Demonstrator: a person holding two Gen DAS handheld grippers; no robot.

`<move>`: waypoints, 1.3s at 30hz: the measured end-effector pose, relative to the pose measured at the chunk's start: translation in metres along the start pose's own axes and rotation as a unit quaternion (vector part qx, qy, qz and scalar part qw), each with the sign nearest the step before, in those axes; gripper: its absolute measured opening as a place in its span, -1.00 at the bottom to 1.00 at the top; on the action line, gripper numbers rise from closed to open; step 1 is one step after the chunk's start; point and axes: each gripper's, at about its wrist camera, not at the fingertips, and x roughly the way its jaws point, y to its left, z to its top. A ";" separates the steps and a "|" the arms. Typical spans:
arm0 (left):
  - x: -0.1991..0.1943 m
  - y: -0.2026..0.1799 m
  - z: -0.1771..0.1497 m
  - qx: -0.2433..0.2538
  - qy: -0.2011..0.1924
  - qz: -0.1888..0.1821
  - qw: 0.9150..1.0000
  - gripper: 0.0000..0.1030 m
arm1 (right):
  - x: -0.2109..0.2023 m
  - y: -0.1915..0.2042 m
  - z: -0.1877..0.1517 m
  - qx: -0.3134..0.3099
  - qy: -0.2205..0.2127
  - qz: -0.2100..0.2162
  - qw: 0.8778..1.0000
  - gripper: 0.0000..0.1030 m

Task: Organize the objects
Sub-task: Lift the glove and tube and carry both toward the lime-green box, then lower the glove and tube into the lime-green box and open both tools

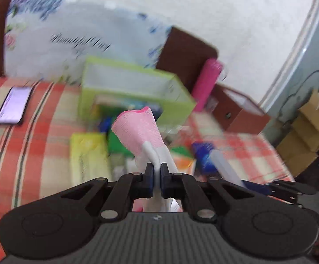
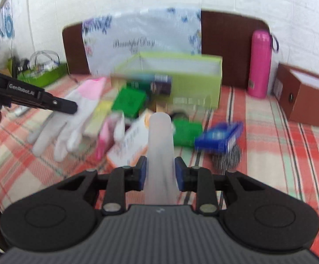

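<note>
My left tongs (image 1: 156,176) are clamped on the glove (image 1: 137,129) at its white fingers, cuff up, lifted off the bed (image 2: 280,136) so it clears the clutter; my right tongs (image 2: 160,171) grip a frosted tube (image 2: 160,136); both, I judge, are headed for the green box (image 2: 181,74).

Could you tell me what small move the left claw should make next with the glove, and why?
Probably carry the glove forward toward the green box. The left claw is shut on it, holding it above the clutter, and the open box lies straight ahead.
</note>
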 end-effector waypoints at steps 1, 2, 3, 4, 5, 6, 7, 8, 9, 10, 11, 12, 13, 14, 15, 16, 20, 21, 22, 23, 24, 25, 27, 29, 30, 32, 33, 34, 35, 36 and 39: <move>0.003 -0.003 0.011 0.002 -0.007 -0.007 1.000 -0.92 | 0.002 -0.003 0.012 0.004 -0.013 0.007 1.000 -0.49; 0.007 -0.006 0.023 0.010 -0.015 -0.009 1.000 -0.92 | 0.006 -0.005 0.025 0.007 -0.024 0.015 1.000 -0.49; 0.011 -0.009 0.035 0.022 -0.024 -0.006 0.999 -0.92 | 0.011 -0.008 0.039 0.008 -0.035 0.021 0.999 -0.49; 0.016 -0.009 0.048 0.028 -0.032 0.001 0.999 -0.92 | 0.017 -0.011 0.052 0.009 -0.044 0.024 0.999 -0.49; 0.022 -0.008 0.060 0.031 -0.037 0.007 0.999 -0.92 | 0.025 -0.013 0.066 0.009 -0.051 0.026 0.998 -0.49; 0.029 -0.006 0.074 0.031 -0.042 0.007 0.999 -0.92 | 0.034 -0.015 0.080 0.008 -0.059 0.026 0.998 -0.49; 0.034 -0.003 0.086 0.027 -0.047 0.009 0.998 -0.92 | 0.045 -0.016 0.093 0.006 -0.066 0.026 0.998 -0.49; 0.042 -0.001 0.098 0.023 -0.053 0.014 0.998 -0.92 | 0.056 -0.018 0.106 0.005 -0.071 0.025 0.997 -0.49; 0.050 0.001 0.109 0.024 -0.059 0.020 0.998 -0.92 | 0.067 -0.019 0.119 0.006 -0.076 0.025 0.997 -0.49; 0.059 0.004 0.119 0.021 -0.063 0.028 0.997 -0.92 | 0.078 -0.023 0.132 0.008 -0.080 0.026 0.996 -0.49; 0.069 0.008 0.130 0.018 -0.069 0.038 0.997 -0.92 | 0.090 -0.025 0.144 0.011 -0.083 0.027 0.996 -0.49; 0.080 0.013 0.139 0.015 -0.074 0.049 0.996 -0.92 | 0.103 -0.027 0.155 0.011 -0.085 0.025 0.996 -0.49; 0.091 0.020 0.148 0.005 -0.074 0.055 0.996 -0.92 | 0.116 -0.028 0.165 0.012 -0.086 0.023 0.996 -0.49; 0.102 0.028 0.154 -0.006 -0.067 0.056 0.996 -0.92 | 0.131 -0.030 0.173 0.010 -0.084 0.020 0.996 -0.49; 0.113 0.035 0.159 -0.015 -0.060 0.058 0.996 -0.92 | 0.145 -0.031 0.178 0.007 -0.084 0.015 0.996 -0.49; 0.126 0.041 0.162 -0.019 -0.052 0.063 0.996 -0.92 | 0.160 -0.032 0.180 0.002 -0.080 0.010 0.997 -0.49; 0.164 0.061 0.166 -0.011 -0.019 0.082 0.996 -0.92 | 0.219 -0.039 0.176 -0.008 -0.043 -0.008 0.999 -0.49; 0.172 0.067 0.166 -0.015 -0.009 0.084 0.996 -0.92 | 0.231 -0.041 0.173 -0.005 -0.031 -0.010 0.999 -0.49; 0.179 0.073 0.165 -0.019 -0.003 0.087 0.996 -0.92 | 0.243 -0.043 0.171 -0.001 -0.020 -0.012 1.000 -0.49; 0.184 0.078 0.164 -0.020 0.001 0.086 0.996 -0.92 | 0.251 -0.044 0.169 0.002 -0.012 -0.013 1.000 -0.49; 0.190 0.082 0.163 -0.018 0.005 0.088 0.996 -0.92 | 0.260 -0.046 0.168 0.004 -0.003 -0.013 1.000 -0.49; 0.195 0.085 0.161 -0.014 0.009 0.091 0.996 -0.89 | 0.269 -0.046 0.166 0.006 0.007 -0.012 1.000 -0.49; 0.204 0.088 0.158 -0.002 0.025 0.110 0.994 -0.44 | 0.287 -0.047 0.164 0.010 0.040 -0.004 0.999 -0.48; 0.210 0.089 0.154 0.003 0.033 0.143 0.989 0.35 | 0.298 -0.046 0.160 0.010 0.066 -0.002 0.998 -0.23; 0.208 0.090 0.152 0.005 0.024 0.141 0.990 0.35 | 0.299 -0.045 0.157 0.006 0.068 -0.006 0.998 0.00; 0.199 0.092 0.151 -0.003 0.015 0.134 0.991 0.35 | 0.288 -0.045 0.157 0.000 0.054 -0.011 0.998 0.19; 0.190 0.092 0.152 -0.008 0.006 0.129 0.992 0.35 | 0.278 -0.045 0.159 0.000 0.043 -0.011 0.999 0.25; 0.179 0.089 0.152 -0.011 -0.008 0.126 0.992 0.35 | 0.265 -0.046 0.161 0.000 0.029 -0.012 1.000 0.36; 0.166 0.085 0.153 -0.012 -0.024 0.126 0.992 0.36 | 0.248 -0.046 0.164 0.000 0.008 -0.013 1.000 0.44; 0.153 0.080 0.153 -0.011 -0.037 0.128 0.991 0.36 | 0.230 -0.046 0.167 0.000 -0.014 -0.016 1.000 0.63; 0.115 0.059 0.149 -0.011 -0.064 0.138 0.988 0.43 | 0.176 -0.043 0.163 -0.007 -0.076 -0.028 0.997 0.88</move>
